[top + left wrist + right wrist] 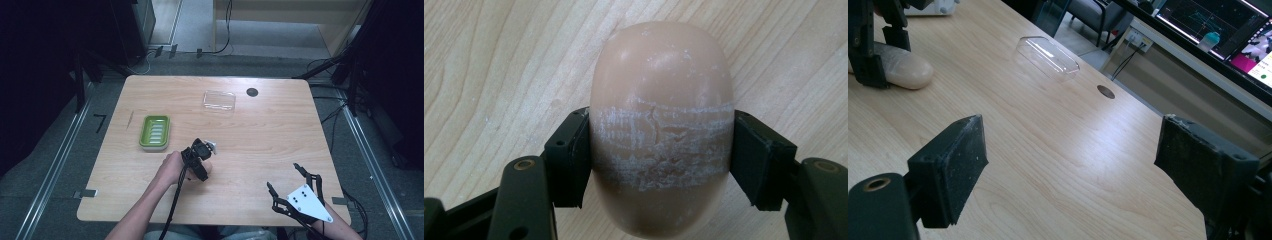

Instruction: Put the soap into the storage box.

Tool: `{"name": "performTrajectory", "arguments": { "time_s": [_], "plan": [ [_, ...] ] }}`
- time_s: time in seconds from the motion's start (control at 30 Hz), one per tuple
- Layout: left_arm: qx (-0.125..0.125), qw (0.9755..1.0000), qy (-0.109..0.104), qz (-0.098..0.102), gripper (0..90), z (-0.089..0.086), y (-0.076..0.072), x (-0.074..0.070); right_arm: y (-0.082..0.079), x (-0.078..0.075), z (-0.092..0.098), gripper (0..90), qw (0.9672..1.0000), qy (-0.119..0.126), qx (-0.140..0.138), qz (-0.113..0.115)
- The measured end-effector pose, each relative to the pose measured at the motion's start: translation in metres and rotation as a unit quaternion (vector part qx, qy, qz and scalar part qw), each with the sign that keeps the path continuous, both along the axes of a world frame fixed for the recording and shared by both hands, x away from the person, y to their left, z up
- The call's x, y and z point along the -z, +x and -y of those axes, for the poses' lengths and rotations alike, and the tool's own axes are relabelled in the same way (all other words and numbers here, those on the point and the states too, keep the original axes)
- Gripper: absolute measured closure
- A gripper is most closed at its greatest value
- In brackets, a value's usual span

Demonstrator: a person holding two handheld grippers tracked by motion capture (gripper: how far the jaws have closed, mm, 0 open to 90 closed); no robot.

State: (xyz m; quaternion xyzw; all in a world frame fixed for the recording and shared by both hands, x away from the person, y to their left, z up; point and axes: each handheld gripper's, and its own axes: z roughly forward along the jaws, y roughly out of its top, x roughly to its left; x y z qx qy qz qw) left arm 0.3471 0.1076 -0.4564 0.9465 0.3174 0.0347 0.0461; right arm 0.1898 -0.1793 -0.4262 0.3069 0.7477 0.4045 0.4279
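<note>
- We have the left gripper (659, 145) clamped across the middle of the tan soap bar (661, 125), which lies on the counter (484, 60).
- We judge it light, hard and slick; its scuffed waist band gives the best hold.
- Our right gripper (1068, 160) stands wide open and empty.

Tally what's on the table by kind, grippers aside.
Soap bar, beige, clamped in the left gripper: 1
Green soap dish: 1
Clear plastic lid: 1
Thin stick left of the dish: 1
Total: 4
</note>
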Motion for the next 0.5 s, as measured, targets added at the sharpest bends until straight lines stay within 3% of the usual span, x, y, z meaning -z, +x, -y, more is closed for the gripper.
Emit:
{"name": "performTrajectory", "arguments": {
  "time_s": [0.17,0.5],
  "plan": [
    [-0.008,0.9999,0.002,0.009,33.6,0.0007,-0.0004,-0.0008,-0.0001,0.0001,-0.0001,13.1,1.0000,-0.001,0.000,0.001],
    [-0.014,0.9999,-0.002,0.005,33.6,-0.0053,-0.0003,-0.0083,-0.0002,0.0001,0.0006,13.2,1.0000,0.000,-0.001,0.003]
  ]
}}
